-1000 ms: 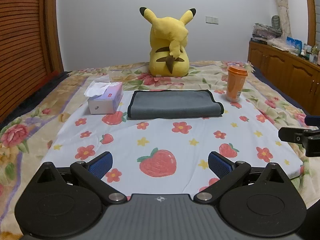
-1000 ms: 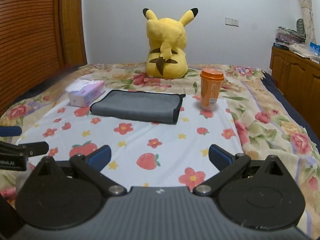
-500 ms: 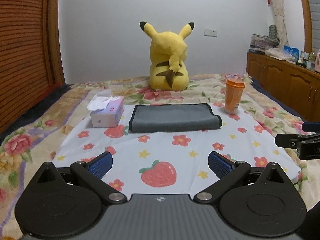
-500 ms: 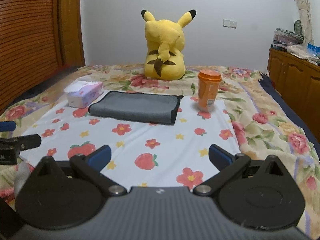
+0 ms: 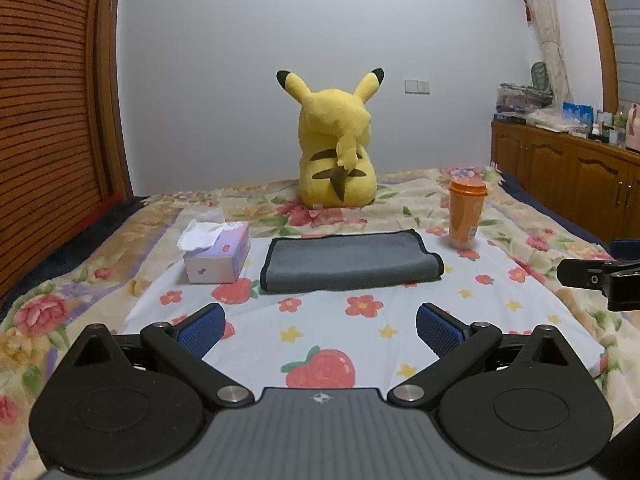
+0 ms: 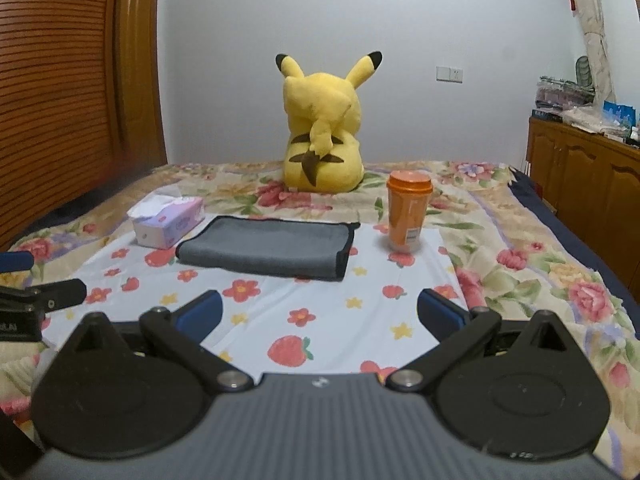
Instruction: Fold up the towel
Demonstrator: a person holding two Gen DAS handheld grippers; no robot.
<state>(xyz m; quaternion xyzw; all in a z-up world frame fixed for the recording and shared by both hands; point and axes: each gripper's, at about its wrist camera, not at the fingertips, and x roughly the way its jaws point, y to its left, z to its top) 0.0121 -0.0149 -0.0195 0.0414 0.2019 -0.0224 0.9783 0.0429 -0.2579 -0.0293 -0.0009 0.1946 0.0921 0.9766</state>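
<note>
Well, the gray towel (image 5: 350, 262) lies flat on the bed (image 5: 532, 216) as a neat rectangle with a rounded fold along its near edge — it looks folded at least once. It sits on the strawberry-print sheet (image 5: 360, 320), between the tissue box (image 5: 218, 254) and the orange cup (image 5: 466, 210), with the yellow plush (image 5: 336, 148) well behind it. Left gripper (image 5: 318, 326) hangs back from the towel, fingers (image 5: 200, 326) spread wide and holding nothing; right gripper (image 6: 318, 316) does the same, wide and empty, well short of the cloth. Neither one touches the towel. My read: the folding is done or nearly so (how many layers are in there, the views cannot tell) — at most one more halving remains, which would mean reaching in for a short edge.
</note>
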